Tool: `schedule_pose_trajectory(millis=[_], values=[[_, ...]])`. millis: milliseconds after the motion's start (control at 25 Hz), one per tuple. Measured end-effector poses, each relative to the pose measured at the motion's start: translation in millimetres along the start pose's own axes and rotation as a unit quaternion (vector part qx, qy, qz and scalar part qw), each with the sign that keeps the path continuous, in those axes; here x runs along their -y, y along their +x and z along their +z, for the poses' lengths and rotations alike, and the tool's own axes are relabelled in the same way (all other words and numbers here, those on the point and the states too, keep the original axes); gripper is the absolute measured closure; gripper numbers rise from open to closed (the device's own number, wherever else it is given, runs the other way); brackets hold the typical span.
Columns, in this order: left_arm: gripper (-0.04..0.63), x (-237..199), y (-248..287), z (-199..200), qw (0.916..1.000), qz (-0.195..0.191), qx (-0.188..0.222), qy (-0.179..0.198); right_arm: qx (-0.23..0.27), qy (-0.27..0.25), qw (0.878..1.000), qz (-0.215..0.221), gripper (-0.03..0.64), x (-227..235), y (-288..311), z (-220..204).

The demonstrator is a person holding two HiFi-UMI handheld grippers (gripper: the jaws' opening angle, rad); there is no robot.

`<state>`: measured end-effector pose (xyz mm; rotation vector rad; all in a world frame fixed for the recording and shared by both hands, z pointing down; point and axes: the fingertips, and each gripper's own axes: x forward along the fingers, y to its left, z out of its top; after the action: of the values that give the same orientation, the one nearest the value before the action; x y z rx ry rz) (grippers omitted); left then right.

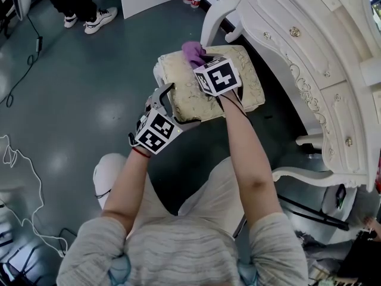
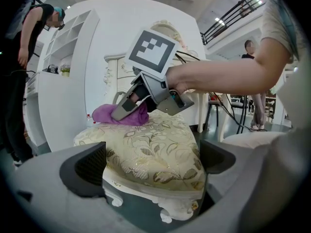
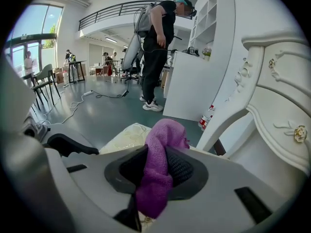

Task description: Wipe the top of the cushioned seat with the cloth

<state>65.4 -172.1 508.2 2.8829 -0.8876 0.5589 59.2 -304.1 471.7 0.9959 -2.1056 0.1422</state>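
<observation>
Right gripper [image 3: 155, 176] clamped on the purple cloth [image 3: 163, 140], bunched at the far edge of the cushioned seat [image 2: 150, 149]. The cloth looks soft and light, best held by a thick fold. Left gripper [image 2: 153, 169]: jaws apart, straddling the seat's near end.

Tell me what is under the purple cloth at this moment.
The cloth, pinched in the right gripper, lies on the floral cushioned seat near its far edge. The patch of fabric directly beneath it is covered, so its condition cannot be seen.
</observation>
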Motion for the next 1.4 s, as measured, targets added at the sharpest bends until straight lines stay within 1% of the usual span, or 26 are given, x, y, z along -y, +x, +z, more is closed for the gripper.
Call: schedule_pose_trajectory(millis=[360, 440, 520, 560, 680, 800, 920, 1000, 1040, 1200, 1320, 1400], values=[[0.005, 2, 0, -5, 1.0000, 0.002, -0.002, -0.004, 0.015, -0.002, 0.999, 0.043, 0.518, -42, 2, 14], [0.005, 2, -1, -3, 1.0000, 0.001, 0.001, -0.002, 0.020, 0.008, 0.998, 0.060, 0.518, -50, 2, 17], [0.005, 1, -2, -1, 1.0000, 0.001, 0.004, -0.001, 0.037, 0.031, 0.995, 0.089, 0.518, -61, 0, 22], [0.005, 1, -2, -1, 1.0000, 0.001, 0.005, -0.001, 0.051, 0.048, 0.991, 0.110, 0.518, -67, -2, 27], [0.005, 1, -1, -1, 1.0000, 0.001, 0.007, -0.001, 0.095, 0.100, 0.976, 0.170, 0.518, -80, -19, 40], [0.005, 0, -1, 0, 1.0000, 0.000, 0.009, -0.001, 0.137, 0.133, 0.961, 0.199, 0.518, -79, -42, 51], [0.005, 0, -1, 1, 1.0000, 0.001, 0.008, -0.002, 0.175, 0.168, 0.946, 0.214, 0.518, -65, -67, 55], [0.005, -1, 0, 1, 1.0000, 0.001, 0.009, -0.002, 0.187, 0.185, 0.943, 0.202, 0.518, -45, -81, 48], [0.005, -1, 0, 2, 1.0000, 0.001, 0.009, -0.003, 0.187, 0.189, 0.945, 0.188, 0.518, -34, -86, 42], [0.005, -1, 0, 2, 0.9999, 0.000, 0.013, -0.004, 0.158, 0.175, 0.967, 0.098, 0.518, 22, -103, 5], [0.005, -2, 1, 2, 0.9999, 0.000, 0.014, -0.004, 0.113, 0.149, 0.982, 0.021, 0.518, 65, -111, -26], [0.005, -2, 1, 2, 0.9999, 0.000, 0.014, -0.005, 0.077, 0.133, 0.988, -0.023, 0.518, 90, -114, -49]])
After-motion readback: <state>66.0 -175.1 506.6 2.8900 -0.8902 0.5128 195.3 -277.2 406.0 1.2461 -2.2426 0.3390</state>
